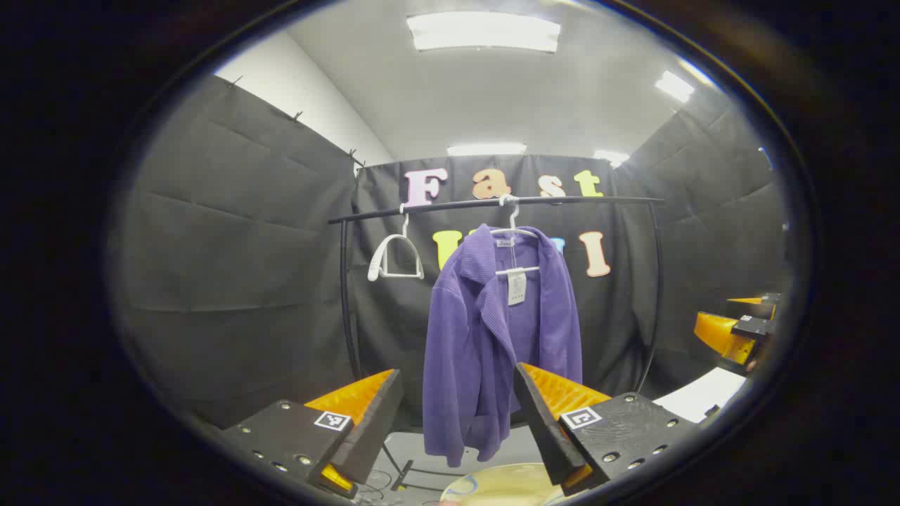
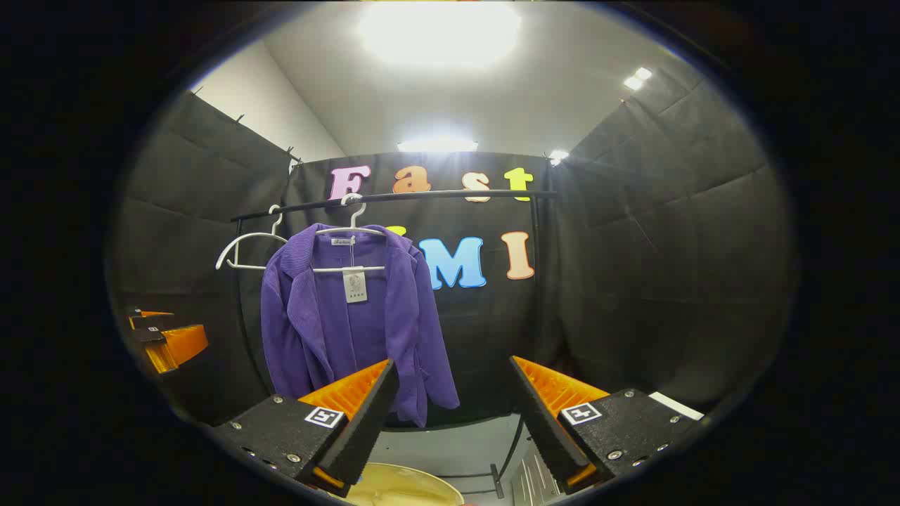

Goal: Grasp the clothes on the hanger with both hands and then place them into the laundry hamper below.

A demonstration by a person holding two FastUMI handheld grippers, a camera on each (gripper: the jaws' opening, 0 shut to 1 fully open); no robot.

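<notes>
The jacket [image 1: 492,337] is hung on a white hanger [image 1: 517,232] from the black rail [image 1: 492,204], well ahead of both grippers and untouched by either. It is worn open on the hanger, with a paper tag [image 1: 517,287] dangling inside the collar, so that both shoulders are offered for a two-sided grasp. A second hanger [image 1: 394,256], bare, is hooked on the rail beside it.

The left gripper [image 1: 457,422] is held low and level with the jacket's hem, its fingers spread wide with nothing between them; the hem is framed in the gap, though only by line of sight. The right gripper [image 2: 450,422] is likewise held with fingers spread and empty, aimed to the right of the jacket [image 2: 351,316], which suggests that the approach is not yet lined up.

Only a pale curved rim [image 1: 503,485] is seen at the bottom edge, judged to be the hamper; its body is cut off. The rail's feet are hidden behind the fingers, and the tag's print is too small to be made out.
</notes>
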